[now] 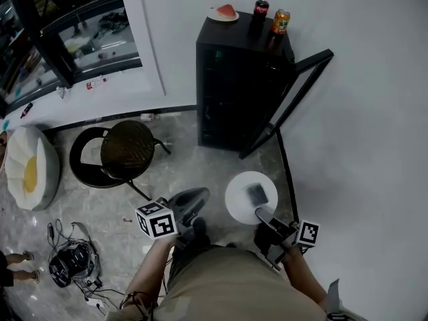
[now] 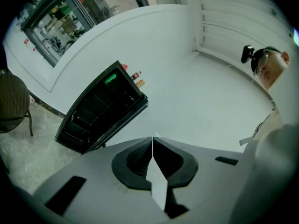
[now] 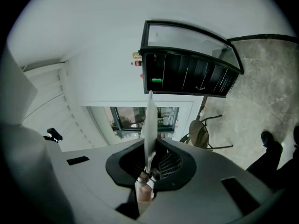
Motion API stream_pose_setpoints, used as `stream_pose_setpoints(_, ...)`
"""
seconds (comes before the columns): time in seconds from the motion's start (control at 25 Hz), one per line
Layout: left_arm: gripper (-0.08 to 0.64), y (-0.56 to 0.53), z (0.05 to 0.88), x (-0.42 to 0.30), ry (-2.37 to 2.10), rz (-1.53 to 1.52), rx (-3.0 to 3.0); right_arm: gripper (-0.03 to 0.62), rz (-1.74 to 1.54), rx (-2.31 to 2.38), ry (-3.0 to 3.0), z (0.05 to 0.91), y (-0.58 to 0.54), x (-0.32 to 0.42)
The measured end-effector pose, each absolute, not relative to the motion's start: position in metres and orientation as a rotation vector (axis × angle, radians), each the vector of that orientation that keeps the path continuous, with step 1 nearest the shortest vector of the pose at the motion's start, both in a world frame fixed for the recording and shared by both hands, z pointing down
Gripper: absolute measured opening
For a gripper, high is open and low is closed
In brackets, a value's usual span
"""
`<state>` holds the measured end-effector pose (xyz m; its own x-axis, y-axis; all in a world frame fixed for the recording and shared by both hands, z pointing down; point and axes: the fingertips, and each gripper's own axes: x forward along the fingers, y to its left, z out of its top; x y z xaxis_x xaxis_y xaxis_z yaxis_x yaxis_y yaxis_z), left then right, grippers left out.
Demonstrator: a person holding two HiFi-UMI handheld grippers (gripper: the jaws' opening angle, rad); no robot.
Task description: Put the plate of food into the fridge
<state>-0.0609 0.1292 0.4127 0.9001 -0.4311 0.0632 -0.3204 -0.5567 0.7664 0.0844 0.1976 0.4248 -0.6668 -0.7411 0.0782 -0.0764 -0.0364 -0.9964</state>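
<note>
Nearest, at the bottom of the head view, the left gripper (image 1: 198,196) hangs over the floor (image 1: 200,169) with its jaws pressed together tip to tip and nothing between them; its own view shows only the wall through the slit behind the tips. Just to its right, the right gripper (image 1: 262,214) is clamped on the near rim of the white plate (image 1: 239,187), which shows edge-on as a thin white blade between the jaws in the right gripper view. The plate is held level above the floor, with a dark piece of food (image 1: 257,194) lying on its right half. The white wall (image 1: 361,146) runs close along the plate's right side. Ahead of the plate lies a bare stretch of marble floor up to the black fridge (image 1: 231,92). To the left of that stretch stands a round dark chair (image 1: 127,149), well apart from the plate. The fridge door (image 1: 287,104) is swung out to the right toward the wall, its lower corner near the plate's far side, and the dark shelves stand exposed. On top of the fridge sit a plate with watermelon (image 1: 224,12), a cola bottle (image 1: 260,9) and an orange can (image 1: 279,21).
</note>
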Motion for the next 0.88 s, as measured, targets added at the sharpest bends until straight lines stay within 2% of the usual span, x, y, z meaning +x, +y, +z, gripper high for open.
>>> stream_pose_setpoints(0.88, 0.012, 0.063, 0.404, -0.109, -0.468, -0.222, 2.243, 0.041, -1.694, -0.956, 1.691, 0.423, 0.141, 0.037)
